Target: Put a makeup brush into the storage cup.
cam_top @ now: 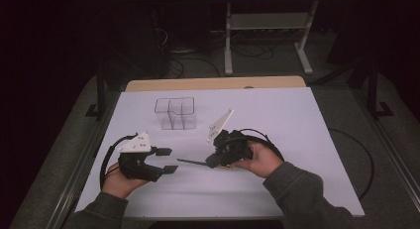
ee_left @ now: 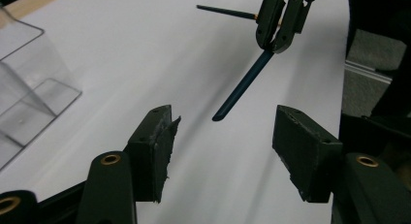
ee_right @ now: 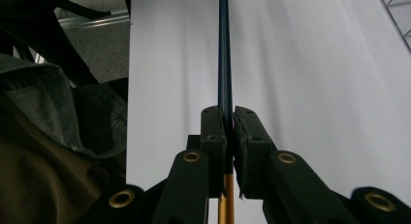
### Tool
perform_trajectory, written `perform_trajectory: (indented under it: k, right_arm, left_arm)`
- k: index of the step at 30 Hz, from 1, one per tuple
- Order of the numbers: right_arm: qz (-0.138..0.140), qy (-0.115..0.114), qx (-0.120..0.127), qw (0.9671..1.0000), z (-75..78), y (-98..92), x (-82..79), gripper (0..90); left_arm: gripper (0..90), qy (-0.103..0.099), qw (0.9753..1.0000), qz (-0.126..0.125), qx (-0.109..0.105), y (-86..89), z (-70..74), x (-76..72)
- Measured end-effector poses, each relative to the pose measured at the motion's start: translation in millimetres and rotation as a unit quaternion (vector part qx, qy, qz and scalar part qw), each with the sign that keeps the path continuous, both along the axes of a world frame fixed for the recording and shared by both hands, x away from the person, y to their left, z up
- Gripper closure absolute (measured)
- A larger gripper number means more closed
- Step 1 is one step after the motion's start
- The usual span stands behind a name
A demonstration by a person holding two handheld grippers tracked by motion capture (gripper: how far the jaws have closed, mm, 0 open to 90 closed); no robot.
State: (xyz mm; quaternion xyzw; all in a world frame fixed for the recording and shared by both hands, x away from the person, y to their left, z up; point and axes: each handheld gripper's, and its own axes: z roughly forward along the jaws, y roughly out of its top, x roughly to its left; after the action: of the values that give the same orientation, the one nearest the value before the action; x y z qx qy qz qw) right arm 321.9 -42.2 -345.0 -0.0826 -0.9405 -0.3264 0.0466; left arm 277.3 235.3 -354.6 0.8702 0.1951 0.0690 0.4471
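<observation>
Right gripper (cam_top: 214,162) at frame centre, fingers clamped on dark blue pen (cam_top: 192,162), which sticks out leftward just above white tabletop (cam_top: 297,140). Left gripper (cam_top: 168,160) at lower left, fingers apart, nothing between them. Clear plastic organizer (cam_top: 176,113) stands upper centre, well apart from both.

pen (ee_right: 224,64): dark blue, gold end | table (cam_top: 277,120): white | organizer (cam_top: 176,114): clear

Two claws, left claw (cam_top: 168,160) and right claw (ee_left: 280,29); two dark pencils (ee_left: 241,86); one clear organizer (cam_top: 176,113).
</observation>
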Motion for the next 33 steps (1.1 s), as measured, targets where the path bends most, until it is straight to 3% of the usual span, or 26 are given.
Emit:
perform_trajectory:
  k: [9, 17, 33]
  right_arm:
    - [0.014, 0.006, -0.004, 0.9999, -0.8, 0.4, -3.4, 82.5]
    - [0.025, 0.006, -0.006, 0.9996, -3.3, 1.1, -4.2, 82.5]
    - [0.041, 0.006, -0.007, 0.9991, -4.9, 3.3, -6.1, 82.5]
  left_arm:
    - [44.2, 0.015, 0.9988, -0.043, 0.018, -15.0, 1.7, 6.3]
    - [47.9, 0.030, 0.9956, -0.081, 0.036, -25.3, 2.5, 10.0]
    - [61.2, 0.053, 0.9907, -0.114, 0.053, -34.3, -1.2, 15.5]
